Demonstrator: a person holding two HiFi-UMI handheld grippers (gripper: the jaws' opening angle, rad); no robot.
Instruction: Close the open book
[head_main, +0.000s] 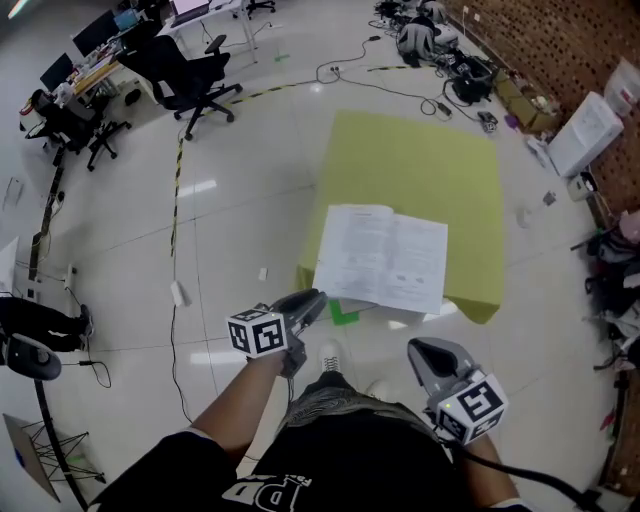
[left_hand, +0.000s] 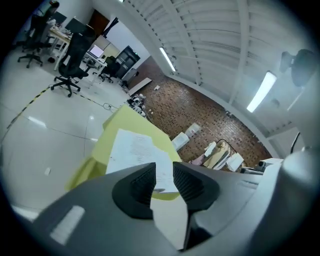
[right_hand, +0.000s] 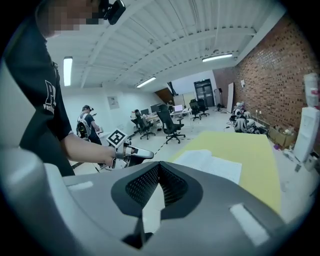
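Book (head_main: 382, 257) open on yellow table (head_main: 440, 170), just beyond left hand-held gripper (head_main: 316, 300)

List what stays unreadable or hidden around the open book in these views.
- Print on the open book: too small in the head view, blurred in both gripper views.
- Book's near edge: left gripper view, behind the left claw.
- Green thing below the book: head view, mostly covered, unidentifiable.
- Table legs: head view, hidden under the yellow cloth.
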